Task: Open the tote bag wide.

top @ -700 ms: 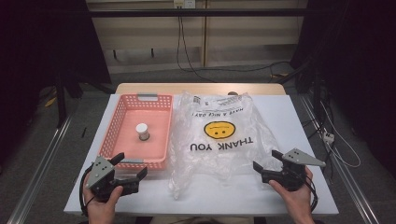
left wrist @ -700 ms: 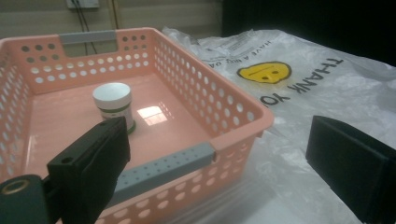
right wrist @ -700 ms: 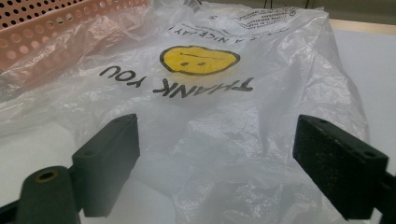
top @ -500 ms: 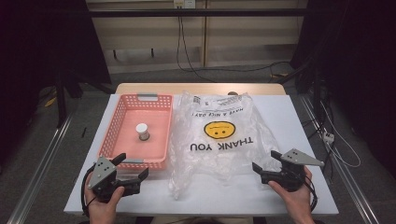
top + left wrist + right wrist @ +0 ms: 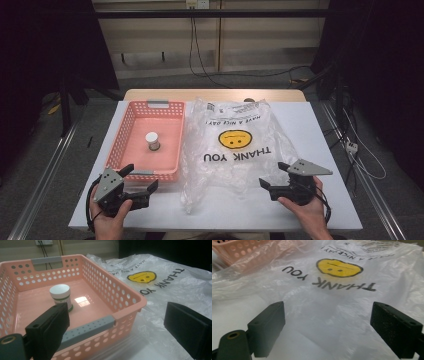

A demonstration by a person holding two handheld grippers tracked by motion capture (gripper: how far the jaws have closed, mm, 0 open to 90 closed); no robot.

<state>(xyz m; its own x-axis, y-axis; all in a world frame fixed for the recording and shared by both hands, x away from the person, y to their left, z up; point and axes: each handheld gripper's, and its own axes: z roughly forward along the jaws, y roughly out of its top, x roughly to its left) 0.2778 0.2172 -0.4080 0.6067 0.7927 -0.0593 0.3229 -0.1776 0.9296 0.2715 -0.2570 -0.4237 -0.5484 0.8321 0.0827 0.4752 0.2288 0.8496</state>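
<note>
A clear plastic bag (image 5: 235, 150) printed with a yellow smiley and "THANK YOU" lies flat on the white table (image 5: 330, 200). Left of it stands a pink perforated basket (image 5: 131, 125) holding a small white jar (image 5: 152, 141) with a green band. My left gripper (image 5: 141, 177) rests at the basket's near end, open and holding nothing. In the left gripper view the left gripper (image 5: 117, 323) faces the basket (image 5: 130, 302) and jar (image 5: 60, 296). My right gripper (image 5: 272, 175) is open at the bag's near right edge. Below the right gripper (image 5: 332, 325) spreads the bag (image 5: 337, 290).
Part of the bag (image 5: 175, 282) overlaps the basket's right side. Bare table shows along the near edge and to the right of the bag. Cables (image 5: 200, 50) hang down the wall behind the table. Dark floor surrounds the table on both sides.
My right gripper has edged a little to the left, closer to the bag's near corner. The left gripper, basket, jar and bag have kept their places.
</note>
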